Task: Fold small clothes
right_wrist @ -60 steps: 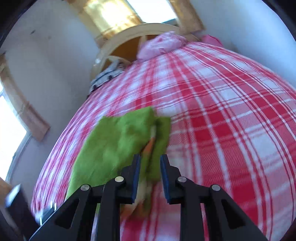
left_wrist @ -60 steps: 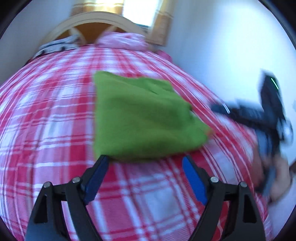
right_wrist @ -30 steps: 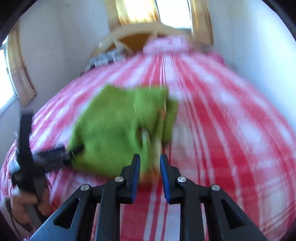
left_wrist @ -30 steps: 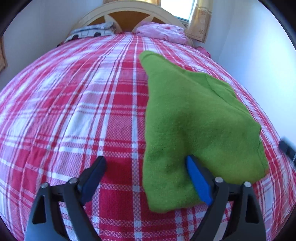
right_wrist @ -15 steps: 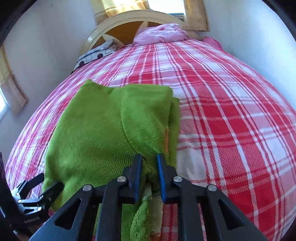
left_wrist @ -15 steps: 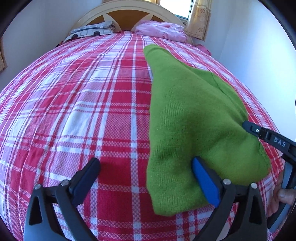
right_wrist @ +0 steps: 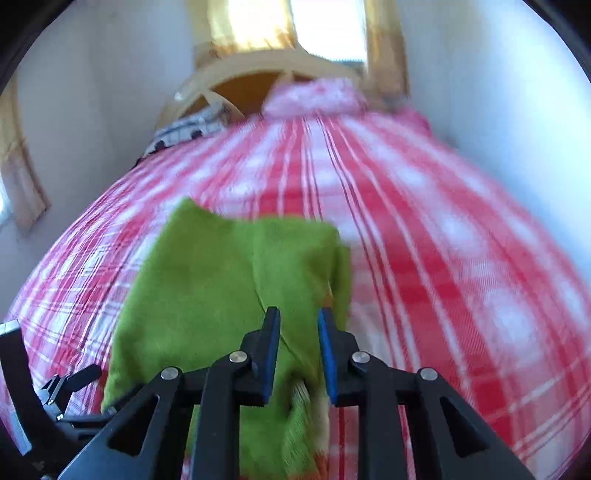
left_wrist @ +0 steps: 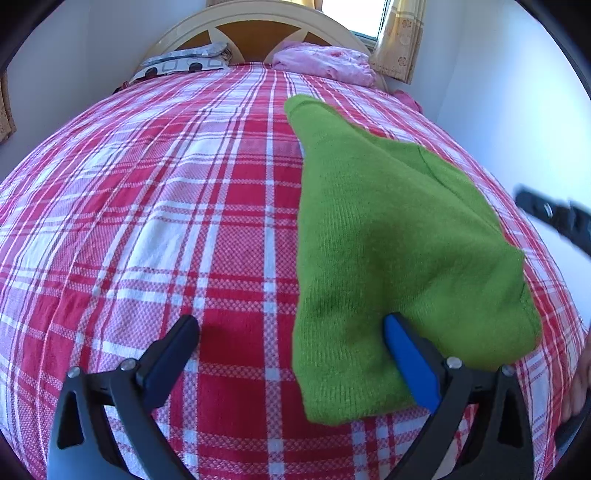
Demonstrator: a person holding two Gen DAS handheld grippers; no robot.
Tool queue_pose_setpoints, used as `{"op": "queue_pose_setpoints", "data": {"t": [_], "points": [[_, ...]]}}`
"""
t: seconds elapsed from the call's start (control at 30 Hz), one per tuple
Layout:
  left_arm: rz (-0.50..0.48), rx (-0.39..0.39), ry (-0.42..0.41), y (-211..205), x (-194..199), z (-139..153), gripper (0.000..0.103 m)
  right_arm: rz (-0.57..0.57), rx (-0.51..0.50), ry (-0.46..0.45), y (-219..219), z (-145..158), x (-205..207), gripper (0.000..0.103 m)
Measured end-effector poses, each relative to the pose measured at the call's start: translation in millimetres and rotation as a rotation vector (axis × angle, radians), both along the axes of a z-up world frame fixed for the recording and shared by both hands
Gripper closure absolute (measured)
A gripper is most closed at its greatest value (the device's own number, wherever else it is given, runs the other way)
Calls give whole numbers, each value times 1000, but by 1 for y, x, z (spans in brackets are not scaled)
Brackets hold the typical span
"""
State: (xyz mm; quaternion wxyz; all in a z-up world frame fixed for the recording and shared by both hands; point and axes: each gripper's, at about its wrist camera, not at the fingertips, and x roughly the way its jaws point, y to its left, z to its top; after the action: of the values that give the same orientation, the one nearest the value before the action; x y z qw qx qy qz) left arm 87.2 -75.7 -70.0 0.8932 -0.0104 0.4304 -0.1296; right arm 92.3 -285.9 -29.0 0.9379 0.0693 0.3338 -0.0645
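A folded green knit garment (left_wrist: 388, 258) lies on the red-and-white plaid bed cover (left_wrist: 166, 221). My left gripper (left_wrist: 291, 332) is open just above the cover, its blue right finger over the garment's near left corner, its left finger over bare plaid. In the right wrist view the same garment (right_wrist: 221, 288) lies flat; my right gripper (right_wrist: 297, 321) hovers over its near right edge with the jaws a little apart and nothing between them. The view is blurred. The right gripper's black frame (left_wrist: 554, 218) shows at the left wrist view's right edge.
A cream wooden headboard (left_wrist: 258, 29) stands at the far end, with a pink crumpled cloth (left_wrist: 325, 62) and a black-and-white patterned pillow (left_wrist: 177, 66) before it. White walls close in on both sides. A curtained window (right_wrist: 295, 22) is behind the headboard.
My right gripper was shut on the garment's right edge and has let go, its jaws now slightly apart, and it is pulling back. The left gripper stayed open by the near corner.
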Motion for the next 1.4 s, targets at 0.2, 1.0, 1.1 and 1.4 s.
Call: {"op": "queue_pose_setpoints", "data": {"t": [0.2,1.0,1.1,1.4], "points": [[-6,25,-85,8,13,48,2,65,1,50,1,-8,69,82],[-36,259,-130,-79,96,14,0,26,123,64,-57,-64,83,79],[-33,251,-128,-79,96,13,0,22,116,61,-55,-64,82,79],[-118,27,81,-42,99,25,0,-139,237,-73,-91,-61,42,23]]}}
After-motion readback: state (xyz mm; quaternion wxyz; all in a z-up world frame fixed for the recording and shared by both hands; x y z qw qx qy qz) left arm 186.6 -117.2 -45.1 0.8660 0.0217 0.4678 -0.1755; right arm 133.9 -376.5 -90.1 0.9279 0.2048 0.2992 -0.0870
